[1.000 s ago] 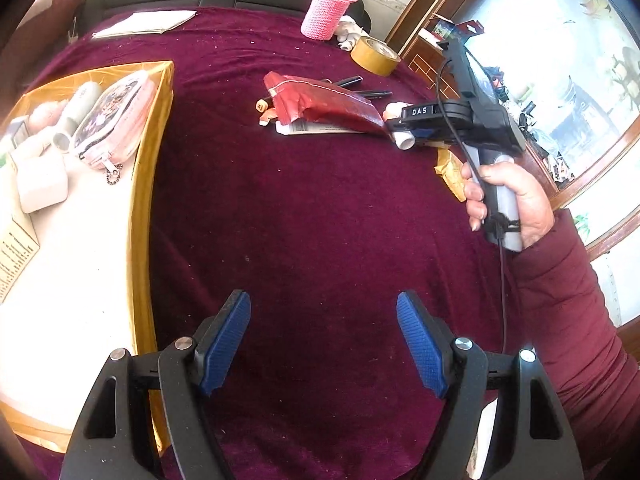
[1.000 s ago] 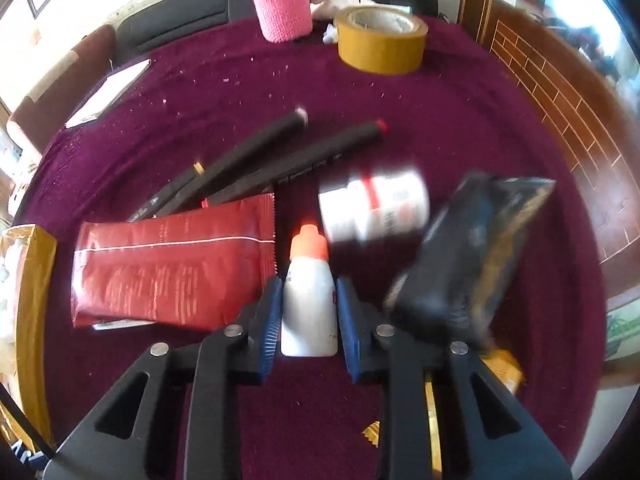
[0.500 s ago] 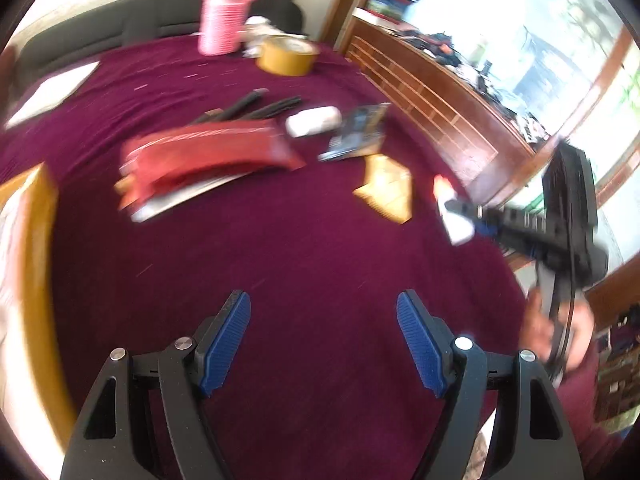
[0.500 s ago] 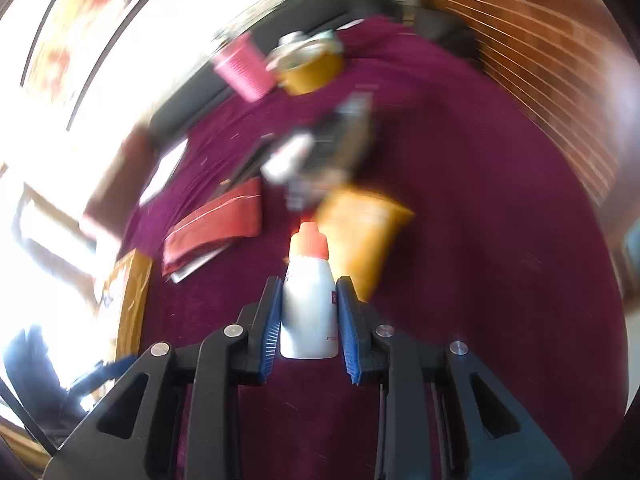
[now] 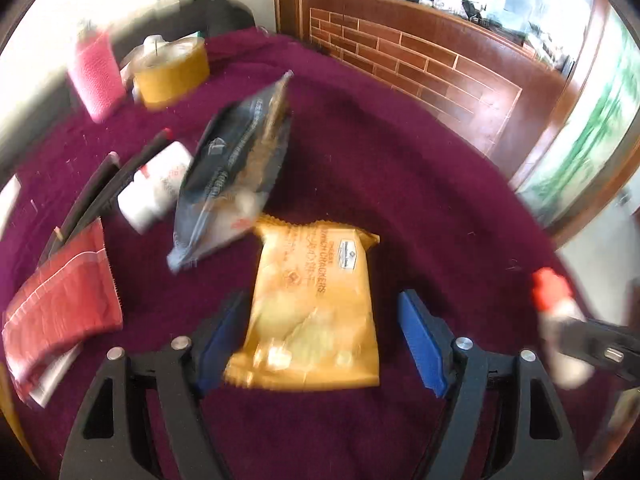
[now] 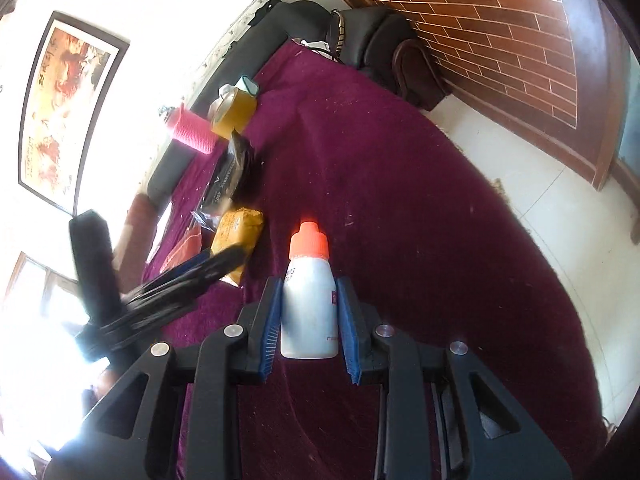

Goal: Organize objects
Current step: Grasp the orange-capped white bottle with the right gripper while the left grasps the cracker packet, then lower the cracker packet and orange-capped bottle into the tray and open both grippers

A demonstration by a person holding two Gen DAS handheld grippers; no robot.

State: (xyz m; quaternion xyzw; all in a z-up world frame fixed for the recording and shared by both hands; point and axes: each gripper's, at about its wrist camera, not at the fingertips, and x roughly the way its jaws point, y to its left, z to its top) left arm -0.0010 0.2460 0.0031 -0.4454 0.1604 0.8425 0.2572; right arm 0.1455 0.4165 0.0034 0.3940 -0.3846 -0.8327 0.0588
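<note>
White bottle (image 6: 310, 312) upright between right gripper (image 6: 310, 324) fingers, orange cap up.

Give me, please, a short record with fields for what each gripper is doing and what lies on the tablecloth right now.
surface: maroon tablecloth
right gripper: shut on white bottle with orange cap, held off the cloth
left gripper: open, jaws either side of yellow cracker packet, pads apart from it
beside packet: dark snack bag, white jar, red pouch
far end: tape roll, pink cup
</note>
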